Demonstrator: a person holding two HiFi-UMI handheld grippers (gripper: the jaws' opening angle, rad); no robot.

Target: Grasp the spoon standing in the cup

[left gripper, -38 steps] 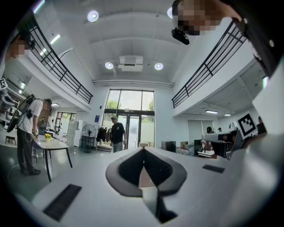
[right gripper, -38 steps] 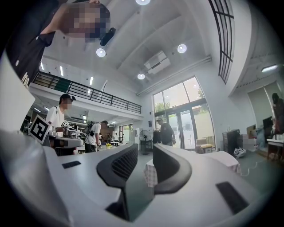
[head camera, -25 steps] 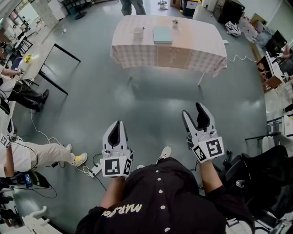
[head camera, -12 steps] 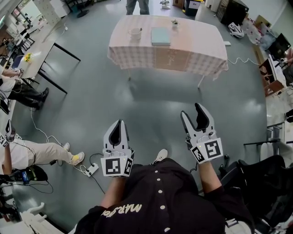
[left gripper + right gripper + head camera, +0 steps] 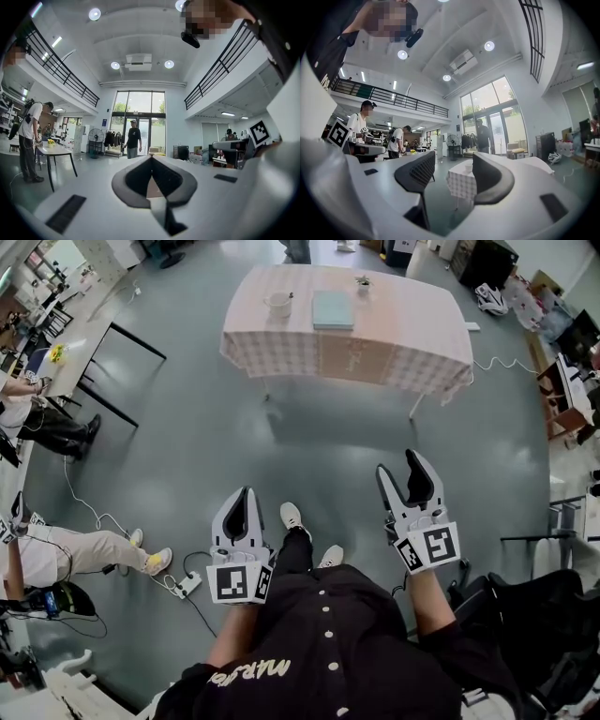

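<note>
Head view shows the table [image 5: 412, 315], draped in a checked cloth, well ahead of the person across open floor. On the table's left part stands a pale cup [image 5: 278, 304]. The spoon in it is too small to make out from here, so I cannot tell which way its handle leans. Right of the cup on the table lies a flat teal pad [image 5: 332, 310].

Both tools hang well short of the table. The left gripper [image 5: 242, 495] has its jaws closed tip to tip with nothing between them. The right gripper [image 5: 398, 468] has its jaws spread wide and empty, and its own view looks between them toward the distant table and cup.

The spoon is probably light, stiff and smooth, so it may slip or swivel in a loose pinch. The cup looks light enough to tip if the handle is dragged sideways. The best hold seems to be on the handle above the cup's rim, across its flat faces, followed by a straight lift. The right gripper, being spread, looks the readier, once it is brought up to the table.
</note>
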